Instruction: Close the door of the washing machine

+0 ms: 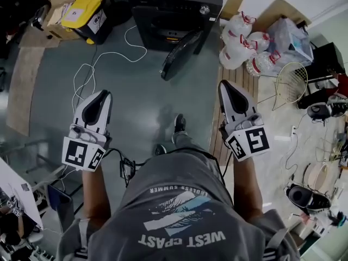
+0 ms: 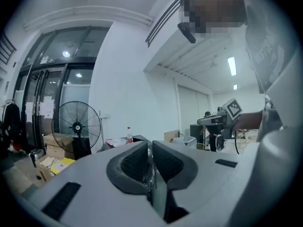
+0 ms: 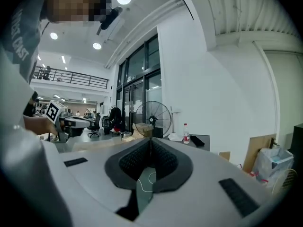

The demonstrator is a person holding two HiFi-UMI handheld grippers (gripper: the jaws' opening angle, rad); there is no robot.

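In the head view a black washing machine (image 1: pixel 175 8) stands at the top centre, and its dark round door (image 1: pixel 182 54) hangs open toward me. My left gripper (image 1: pixel 103 95) is held over the floor well short of the machine, to the left of the door. It is shut and holds nothing, as its own view (image 2: pixel 150 151) shows. My right gripper (image 1: pixel 223 86) is to the right of the door, a little nearer the machine, also shut and empty (image 3: pixel 149 144). Neither gripper touches the door.
A white cable (image 1: pixel 87 75) loops over the floor in front of the left gripper. A yellow-lidded box (image 1: pixel 86 14) sits left of the machine. Water jugs (image 1: pixel 243 43), a wire basket (image 1: pixel 291 85) and clutter lie on the right. A standing fan (image 2: pixel 78 126) shows in the left gripper view.
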